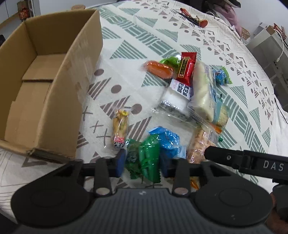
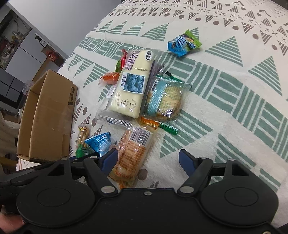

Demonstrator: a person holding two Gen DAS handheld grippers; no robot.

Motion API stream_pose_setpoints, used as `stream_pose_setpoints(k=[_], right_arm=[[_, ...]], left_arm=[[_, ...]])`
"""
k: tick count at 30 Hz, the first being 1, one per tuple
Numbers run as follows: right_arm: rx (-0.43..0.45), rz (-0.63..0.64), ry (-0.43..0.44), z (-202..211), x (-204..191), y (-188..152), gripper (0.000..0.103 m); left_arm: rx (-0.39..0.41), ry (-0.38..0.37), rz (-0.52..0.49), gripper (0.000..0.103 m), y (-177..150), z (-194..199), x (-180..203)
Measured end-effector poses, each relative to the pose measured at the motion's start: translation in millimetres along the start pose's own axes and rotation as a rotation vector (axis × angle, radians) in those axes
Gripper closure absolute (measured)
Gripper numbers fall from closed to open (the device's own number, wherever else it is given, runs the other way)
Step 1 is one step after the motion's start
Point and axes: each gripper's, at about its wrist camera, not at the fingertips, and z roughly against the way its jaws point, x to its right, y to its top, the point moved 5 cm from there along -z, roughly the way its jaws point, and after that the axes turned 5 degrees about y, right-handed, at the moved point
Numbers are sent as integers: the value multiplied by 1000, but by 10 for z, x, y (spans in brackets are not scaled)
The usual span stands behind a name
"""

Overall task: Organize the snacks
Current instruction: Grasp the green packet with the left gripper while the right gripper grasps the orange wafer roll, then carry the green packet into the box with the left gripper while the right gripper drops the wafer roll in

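Note:
My left gripper is shut on a green snack packet, with a blue packet just beyond it. An empty cardboard box stands open to the left; it also shows in the right wrist view. My right gripper is open, its left finger over an orange cracker pack. A pile of snacks lies on the patterned cloth: a cream cake pack, a biscuit pack, a red bar, an orange packet and a peanut pack.
A small blue-green candy lies apart at the far side of the cloth. Red items lie near the table's far edge. White furniture stands to the right beyond the table.

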Motion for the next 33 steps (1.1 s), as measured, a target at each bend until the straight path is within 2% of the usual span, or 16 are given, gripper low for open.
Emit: stream_pose_setpoints(k=[11, 14, 17, 24, 33], right_arm=[[6, 18, -12, -103, -126, -3, 29], [4, 37, -18, -132, -160, -27, 40], [1, 62, -22, -133, -174, -60, 63], [38, 65, -30, 29, -185, -107, 71], [93, 75, -11, 285, -263, -182, 76]], left_arm=[[38, -20, 6, 77, 13, 134, 1], [54, -21, 11, 77, 9, 210, -13], [70, -22, 17, 78, 2, 293, -28], [119, -18, 15, 78, -23, 540, -38], [186, -9, 22, 78, -87, 879, -87]])
